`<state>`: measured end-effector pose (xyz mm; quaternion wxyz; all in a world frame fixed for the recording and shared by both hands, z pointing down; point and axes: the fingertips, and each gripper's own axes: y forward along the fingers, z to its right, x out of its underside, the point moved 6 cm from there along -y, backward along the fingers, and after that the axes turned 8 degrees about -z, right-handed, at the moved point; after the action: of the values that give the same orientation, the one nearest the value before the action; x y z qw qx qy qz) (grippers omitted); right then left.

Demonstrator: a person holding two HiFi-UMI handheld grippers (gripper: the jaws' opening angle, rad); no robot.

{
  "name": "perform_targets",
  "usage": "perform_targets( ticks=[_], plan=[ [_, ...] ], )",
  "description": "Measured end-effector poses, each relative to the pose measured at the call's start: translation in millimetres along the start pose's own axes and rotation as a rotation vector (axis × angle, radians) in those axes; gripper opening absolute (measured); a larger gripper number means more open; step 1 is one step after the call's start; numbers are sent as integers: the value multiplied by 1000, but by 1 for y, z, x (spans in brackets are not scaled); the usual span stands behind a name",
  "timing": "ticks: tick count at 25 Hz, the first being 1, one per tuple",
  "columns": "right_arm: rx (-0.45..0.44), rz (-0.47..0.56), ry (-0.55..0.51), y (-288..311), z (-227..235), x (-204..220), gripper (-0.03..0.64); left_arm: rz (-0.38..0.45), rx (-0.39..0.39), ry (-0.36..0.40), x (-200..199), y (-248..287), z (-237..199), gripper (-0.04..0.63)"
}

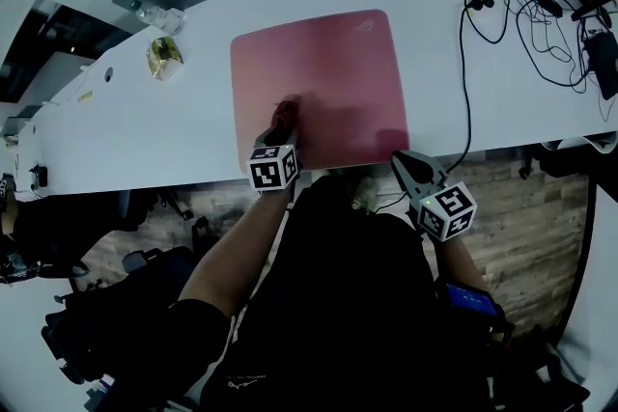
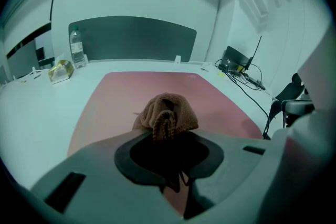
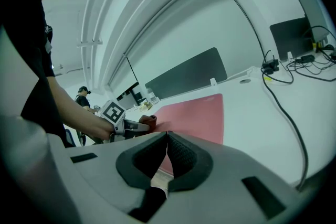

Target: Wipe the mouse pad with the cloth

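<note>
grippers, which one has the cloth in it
The left gripper: its jaws clamp the brown cloth on the pink mouse pad. The right gripper has its jaws together with nothing between them.

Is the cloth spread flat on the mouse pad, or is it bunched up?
Bunched up. The left gripper view shows the cloth as a crumpled lump, pinched by the left gripper, over the mouse pad.

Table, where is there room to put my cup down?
The biggest bare patch of table lies left of the pad, nearer than the packet. A narrower strip lies between the pad's right edge and the long cable. The far right corner is crowded with cables.
</note>
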<state>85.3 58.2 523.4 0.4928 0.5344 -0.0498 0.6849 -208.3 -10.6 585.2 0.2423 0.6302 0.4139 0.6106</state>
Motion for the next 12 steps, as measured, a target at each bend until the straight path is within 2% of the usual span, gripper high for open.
perform_targets(
  ticks=[12],
  plan=[
    [40,24,26,-14,14,3,26,-23,146,57,-18,26,69,89]
  ],
)
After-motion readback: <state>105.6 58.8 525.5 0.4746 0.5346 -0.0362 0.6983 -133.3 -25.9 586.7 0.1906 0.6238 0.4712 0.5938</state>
